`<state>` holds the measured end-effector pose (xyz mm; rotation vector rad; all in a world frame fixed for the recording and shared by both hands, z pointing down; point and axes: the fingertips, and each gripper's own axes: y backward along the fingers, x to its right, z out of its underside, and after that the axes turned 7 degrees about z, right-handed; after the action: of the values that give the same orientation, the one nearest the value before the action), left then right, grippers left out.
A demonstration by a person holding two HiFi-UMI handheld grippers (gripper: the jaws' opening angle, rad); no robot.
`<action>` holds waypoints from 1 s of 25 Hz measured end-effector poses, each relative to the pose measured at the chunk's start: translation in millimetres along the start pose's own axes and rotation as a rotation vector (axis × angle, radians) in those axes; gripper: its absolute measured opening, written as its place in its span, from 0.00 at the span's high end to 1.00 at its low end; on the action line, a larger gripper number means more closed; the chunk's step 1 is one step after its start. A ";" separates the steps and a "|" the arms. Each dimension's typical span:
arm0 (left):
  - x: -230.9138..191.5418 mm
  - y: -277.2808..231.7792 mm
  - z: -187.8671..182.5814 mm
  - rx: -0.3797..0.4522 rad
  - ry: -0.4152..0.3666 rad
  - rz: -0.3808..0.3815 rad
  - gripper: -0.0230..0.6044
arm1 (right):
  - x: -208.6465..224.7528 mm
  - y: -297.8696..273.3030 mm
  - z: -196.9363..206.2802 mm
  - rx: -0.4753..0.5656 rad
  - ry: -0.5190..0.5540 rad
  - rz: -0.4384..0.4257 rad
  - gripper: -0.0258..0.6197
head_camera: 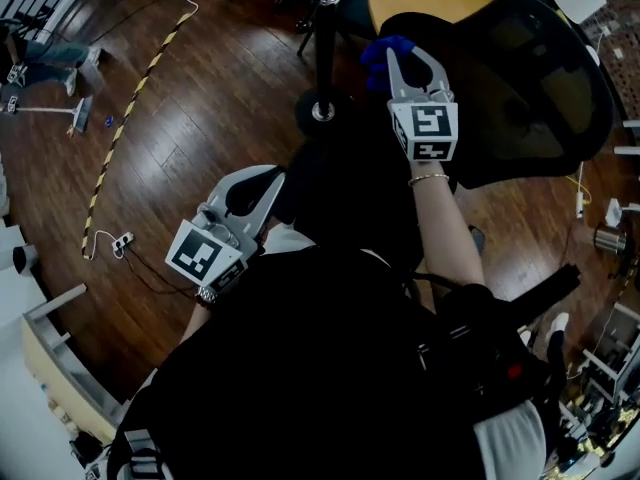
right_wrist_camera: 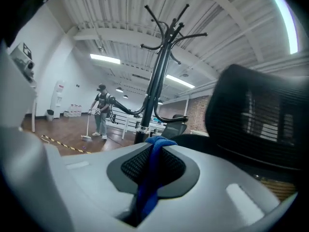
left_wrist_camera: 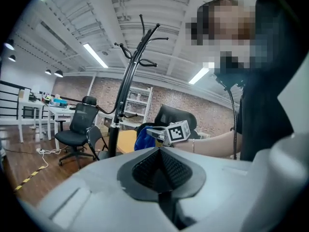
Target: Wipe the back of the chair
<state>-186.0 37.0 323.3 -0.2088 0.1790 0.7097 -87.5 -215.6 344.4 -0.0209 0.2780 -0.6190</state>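
Jaws of the right gripper [head_camera: 402, 60], at upper centre of the head view, are clamped on a blue cloth [head_camera: 381, 52]. The cloth is just beside the black mesh chair back [head_camera: 545, 78] at upper right. The left gripper [head_camera: 262, 183], lower left of centre, has its jaws pressed together, empty. A coat stand [head_camera: 323, 28] rises at top centre.

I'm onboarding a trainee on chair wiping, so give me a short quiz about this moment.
1. True or false: the left gripper has its jaws wide apart.
2. Which is nearer the chair back: A, the left gripper, or B, the right gripper?
3. What is pinched between the right gripper's jaws?
Key: 1 false, they are shut on nothing; 2 B; 3 the blue cloth.
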 end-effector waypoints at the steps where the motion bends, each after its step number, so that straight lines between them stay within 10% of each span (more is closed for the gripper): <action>1: 7.7 -5.4 2.5 -0.018 -0.006 0.017 0.96 | 7.6 17.5 2.1 0.001 -0.014 0.006 0.91; 13: 140.8 -153.0 8.8 -0.029 0.070 0.319 0.96 | 238.5 290.9 108.9 -0.178 -0.072 0.490 0.91; 25: 238.7 -261.8 50.5 -0.105 -0.003 0.460 0.96 | 311.4 374.3 160.2 -0.256 -0.062 0.550 0.91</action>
<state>169.5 5.3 350.1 -0.2701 0.1893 1.1779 410.3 -99.7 382.2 -0.2033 0.2865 -0.0338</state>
